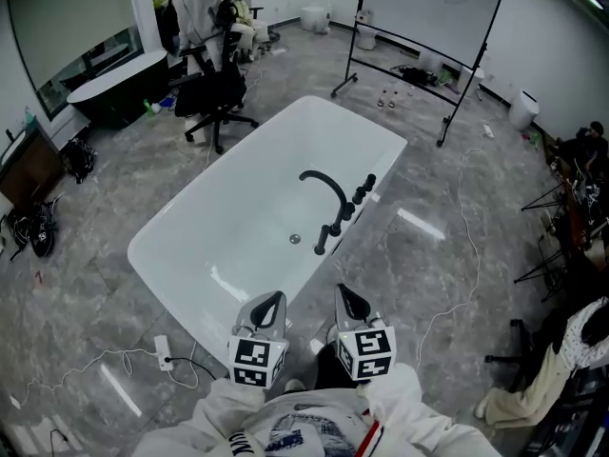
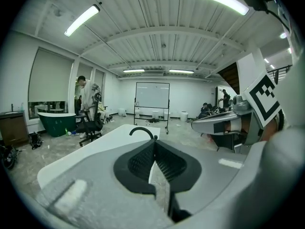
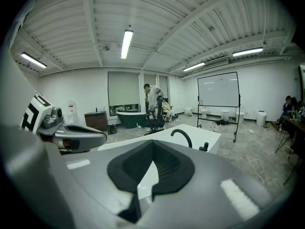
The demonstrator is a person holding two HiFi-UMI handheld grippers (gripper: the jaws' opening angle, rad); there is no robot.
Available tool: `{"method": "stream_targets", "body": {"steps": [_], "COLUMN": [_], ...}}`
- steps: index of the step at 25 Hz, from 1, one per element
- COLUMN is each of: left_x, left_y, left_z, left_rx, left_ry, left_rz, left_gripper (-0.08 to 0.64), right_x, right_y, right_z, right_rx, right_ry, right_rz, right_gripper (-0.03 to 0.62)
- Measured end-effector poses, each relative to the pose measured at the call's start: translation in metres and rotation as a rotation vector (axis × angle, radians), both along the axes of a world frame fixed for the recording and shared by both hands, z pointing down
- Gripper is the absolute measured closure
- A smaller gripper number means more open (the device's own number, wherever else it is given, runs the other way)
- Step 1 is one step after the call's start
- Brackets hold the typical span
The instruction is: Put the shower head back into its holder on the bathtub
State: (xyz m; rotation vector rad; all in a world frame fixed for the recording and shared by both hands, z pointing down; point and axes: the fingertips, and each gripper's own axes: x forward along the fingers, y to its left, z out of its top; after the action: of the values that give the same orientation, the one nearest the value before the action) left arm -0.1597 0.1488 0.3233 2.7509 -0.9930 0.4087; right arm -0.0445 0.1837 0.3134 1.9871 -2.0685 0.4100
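Shower head [image 1: 322, 241]: I take it to be the slim black upright at the near end of the row of black fittings on the right rim of the white bathtub [image 1: 190, 228]. It is too small in the head view for me to tell head from holder, or whether it is seated. The arched black spout [image 1: 325, 187] rises further along that row, with round knobs [image 1: 362, 193] beside it.

Tongs: my left gripper [image 1: 269, 303] and right gripper [image 1: 348, 301] are held side by side before the tub's near end, well apart from the fittings. In each gripper's own view the black ribbed pads meet at their tips with nothing between them. Both are closed and empty.

Head view only: the tub's interior, its drain [image 1: 295, 239], the whole fitting row, and a power strip [image 1: 164, 350] on the grey floor.

Gripper views only: the ribbed ceiling and its strip lights. Each also shows the neighbouring gripper at its edge. The left gripper view shows the spout alone above my jaws. The right gripper view adds one knob [image 3: 205, 147] beside it.

Surroundings: a wheeled whiteboard [image 1: 433, 8] stands beyond the tub. A black office chair [image 1: 214, 93], a dark green tub [image 2: 56, 123] and a standing person [image 3: 152, 99] are to the left.

Hidden or cut off: in both gripper views my own jaws cover the tub's near part and the shower head. The head view cuts off my white sleeves [image 1: 400, 403] at its lower edge.
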Motion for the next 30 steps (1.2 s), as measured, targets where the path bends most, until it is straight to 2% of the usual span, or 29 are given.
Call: {"method": "stream_targets", "body": {"steps": [9, 16, 30], "left_x": [0.004, 0.029, 0.073], "left_y": [0.035, 0.046, 0.07], "left_z": [-0.006, -0.014, -0.015], "left_rx": [-0.01, -0.003, -0.007], "left_ry": [0.005, -0.009, -0.037], "left_rz": [0.027, 0.035, -0.002], "left_gripper": [0.56, 0.561, 0.56], "right_x": [0.002, 0.02, 0.06], "right_y": [0.038, 0.05, 0.066], "right_z": [-0.012, -0.015, -0.012], "right_rx": [0.013, 0.009, 0.002], "right_ry": [-0.005, -0.025, -0.045], "right_rz": [0.039, 0.029, -0.02], "right_gripper": [0.588, 0.588, 0.588]}}
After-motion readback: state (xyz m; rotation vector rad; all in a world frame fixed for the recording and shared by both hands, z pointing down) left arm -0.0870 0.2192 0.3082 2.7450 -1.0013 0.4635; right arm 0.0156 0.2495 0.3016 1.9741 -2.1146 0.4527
